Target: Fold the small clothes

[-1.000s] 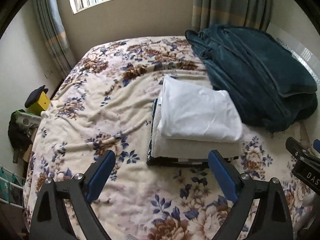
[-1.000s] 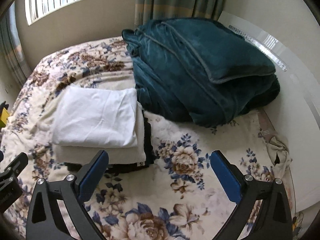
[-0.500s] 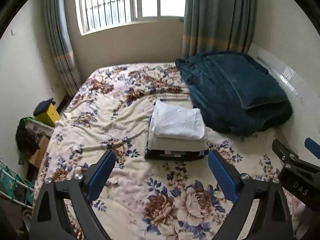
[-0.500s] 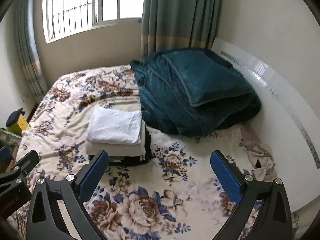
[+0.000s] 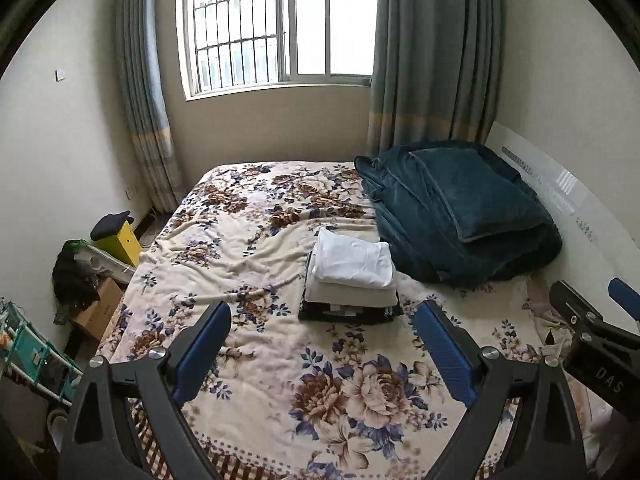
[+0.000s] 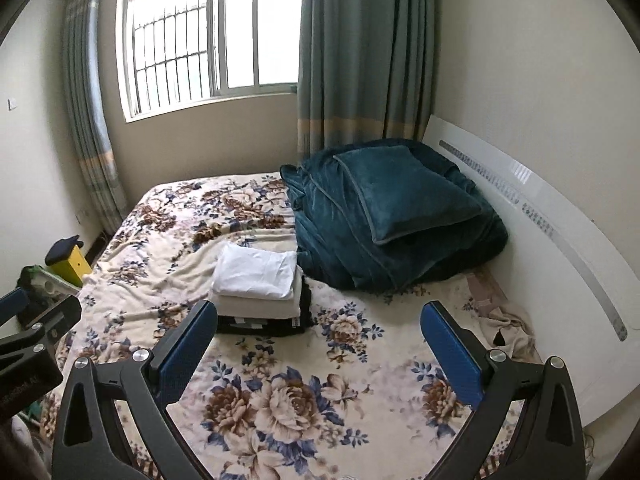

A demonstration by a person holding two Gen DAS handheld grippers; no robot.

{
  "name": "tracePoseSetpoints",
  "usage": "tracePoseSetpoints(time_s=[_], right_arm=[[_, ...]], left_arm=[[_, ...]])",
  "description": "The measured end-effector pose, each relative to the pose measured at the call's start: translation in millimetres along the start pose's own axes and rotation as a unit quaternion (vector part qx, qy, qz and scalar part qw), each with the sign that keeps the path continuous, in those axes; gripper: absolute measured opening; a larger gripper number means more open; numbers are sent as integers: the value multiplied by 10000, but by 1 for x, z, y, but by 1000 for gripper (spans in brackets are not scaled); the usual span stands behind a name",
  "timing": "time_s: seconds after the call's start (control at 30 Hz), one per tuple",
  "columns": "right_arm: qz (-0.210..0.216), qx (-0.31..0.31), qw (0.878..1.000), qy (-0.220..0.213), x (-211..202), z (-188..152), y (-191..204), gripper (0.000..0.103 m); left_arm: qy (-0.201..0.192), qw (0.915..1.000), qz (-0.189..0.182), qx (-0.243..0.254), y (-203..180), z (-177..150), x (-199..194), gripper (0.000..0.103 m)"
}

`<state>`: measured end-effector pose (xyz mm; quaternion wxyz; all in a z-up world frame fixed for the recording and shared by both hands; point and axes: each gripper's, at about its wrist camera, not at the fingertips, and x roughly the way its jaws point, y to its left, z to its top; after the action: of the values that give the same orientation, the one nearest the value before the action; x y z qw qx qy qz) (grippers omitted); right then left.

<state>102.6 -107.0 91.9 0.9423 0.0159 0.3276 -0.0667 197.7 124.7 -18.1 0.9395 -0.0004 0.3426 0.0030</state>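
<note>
A neat stack of folded clothes (image 5: 352, 276) (image 6: 260, 284) rests mid-bed on the floral blanket (image 5: 248, 256) (image 6: 280, 392): a white garment on top, a cream one under it, dark ones at the bottom. My left gripper (image 5: 322, 326) hangs open well back from the stack, nothing between its blue pads. My right gripper (image 6: 318, 326) is open too and empty, over the blanket nearer the foot. A crumpled beige garment (image 6: 500, 320) (image 5: 548, 316) lies at the bed's right edge by the white headboard.
A bulky teal duvet (image 5: 460, 208) (image 6: 392, 208) fills the bed's back right. The white headboard (image 6: 560, 240) runs along the right. Left of the bed sit a yellow box (image 5: 116, 236), a cardboard box (image 5: 100, 304) and a teal rack (image 5: 28, 344). Window and curtains lie behind.
Both grippers have pulled back and up away from the stack, which now looks much smaller; the window and walls have come into view. Both stayed open and empty.
</note>
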Motion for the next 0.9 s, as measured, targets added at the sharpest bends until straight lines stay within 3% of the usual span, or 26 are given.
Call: tracePoseSetpoints(time_s=[0.27, 0.37, 0.43, 0.9], right_arm=[[174, -100, 9997, -140, -50, -4, -7, 103], [239, -107, 9995, -149, -55, -5, -9, 103], [313, -17, 9994, -144, -58, -5, -12, 103], [232, -239, 9990, -296, -58, 4, -10, 103]], left_arm=[[-139, 9999, 46, -9, -3, -8, -30, 95], [-151, 9999, 67, -48, -4, -11, -35, 95], [-148, 9998, 139, -26, -6, -13, -39, 103], [-180, 9996, 205, -67, -8, -17, -46, 103]])
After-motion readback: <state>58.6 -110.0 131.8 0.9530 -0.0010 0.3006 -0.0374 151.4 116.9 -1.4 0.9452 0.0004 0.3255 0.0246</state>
